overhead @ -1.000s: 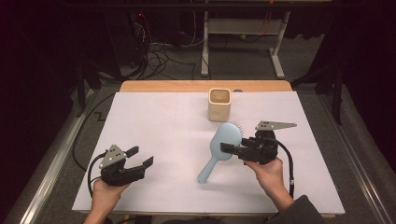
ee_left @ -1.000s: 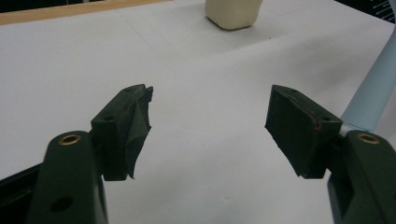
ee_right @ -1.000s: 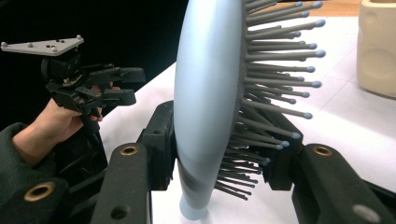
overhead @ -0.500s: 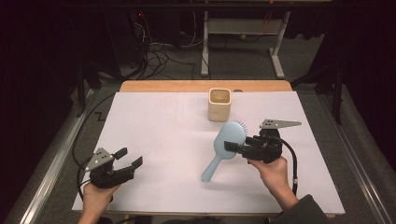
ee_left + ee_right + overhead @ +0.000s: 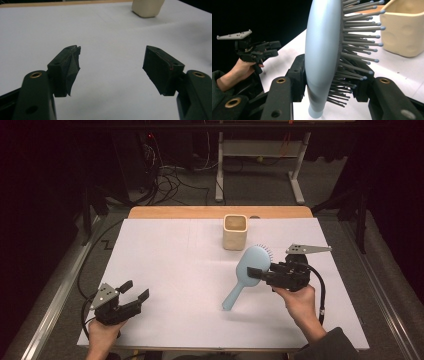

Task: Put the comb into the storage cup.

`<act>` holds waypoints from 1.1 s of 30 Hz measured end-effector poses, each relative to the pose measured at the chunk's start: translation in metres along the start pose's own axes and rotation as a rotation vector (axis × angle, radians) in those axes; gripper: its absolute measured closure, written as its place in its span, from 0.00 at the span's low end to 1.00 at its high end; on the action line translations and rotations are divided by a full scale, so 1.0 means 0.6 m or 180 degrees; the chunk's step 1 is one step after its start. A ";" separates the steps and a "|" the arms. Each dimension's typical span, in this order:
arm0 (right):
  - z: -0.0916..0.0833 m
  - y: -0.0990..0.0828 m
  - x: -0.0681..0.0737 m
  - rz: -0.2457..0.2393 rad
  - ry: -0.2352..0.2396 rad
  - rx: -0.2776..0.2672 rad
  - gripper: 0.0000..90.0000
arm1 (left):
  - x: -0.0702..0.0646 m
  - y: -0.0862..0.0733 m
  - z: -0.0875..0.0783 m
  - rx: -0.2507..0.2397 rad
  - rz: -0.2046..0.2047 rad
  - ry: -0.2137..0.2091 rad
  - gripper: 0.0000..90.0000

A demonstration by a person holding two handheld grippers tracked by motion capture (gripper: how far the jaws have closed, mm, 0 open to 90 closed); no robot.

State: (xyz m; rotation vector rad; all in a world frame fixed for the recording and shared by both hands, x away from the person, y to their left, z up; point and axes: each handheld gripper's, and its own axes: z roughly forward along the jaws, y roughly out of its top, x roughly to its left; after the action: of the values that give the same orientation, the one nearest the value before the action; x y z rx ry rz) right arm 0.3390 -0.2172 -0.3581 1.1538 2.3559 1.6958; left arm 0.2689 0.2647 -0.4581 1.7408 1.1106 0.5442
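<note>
This looks like a lab or recording room rather than a home. The table (image 5: 165, 212) is covered with a plain white sheet (image 5: 190, 280) and framed by metal rails (image 5: 47, 305); beyond its far edge, loose cables (image 5: 167, 177) sprawl over grey carpet beneath a metal-legged bench (image 5: 260, 165) in darkness.

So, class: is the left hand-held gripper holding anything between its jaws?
No: the left hand-held gripper has open jaws with nothing but bare white table between them.
</note>
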 end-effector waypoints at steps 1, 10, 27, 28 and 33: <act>0.000 0.000 -0.001 0.0000 -0.0007 0.0009 0.61 | 0.000 -0.001 0.001 0.0011 0.0013 0.0003 0.33; -0.004 0.007 -0.011 0.0004 -0.0091 -0.0001 0.61 | 0.002 -0.009 0.003 0.0046 -0.0040 0.0042 0.33; -0.026 0.028 -0.037 0.0051 -0.0294 -0.0071 0.61 | 0.007 -0.010 0.003 0.0050 -0.0149 0.0058 0.33; -0.027 0.030 -0.039 0.0069 -0.0309 -0.0074 0.61 | 0.007 -0.010 0.003 0.0053 -0.0147 0.0058 0.33; -0.029 0.038 -0.048 0.0079 -0.0376 -0.0095 0.61 | 0.007 -0.010 0.001 0.0029 -0.0140 0.0094 0.33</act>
State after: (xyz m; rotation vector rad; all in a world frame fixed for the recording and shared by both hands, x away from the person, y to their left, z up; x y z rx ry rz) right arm 0.3652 -0.2445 -0.3430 1.2466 2.2491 1.6163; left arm 0.2691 0.2688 -0.4641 1.7171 1.1708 0.5401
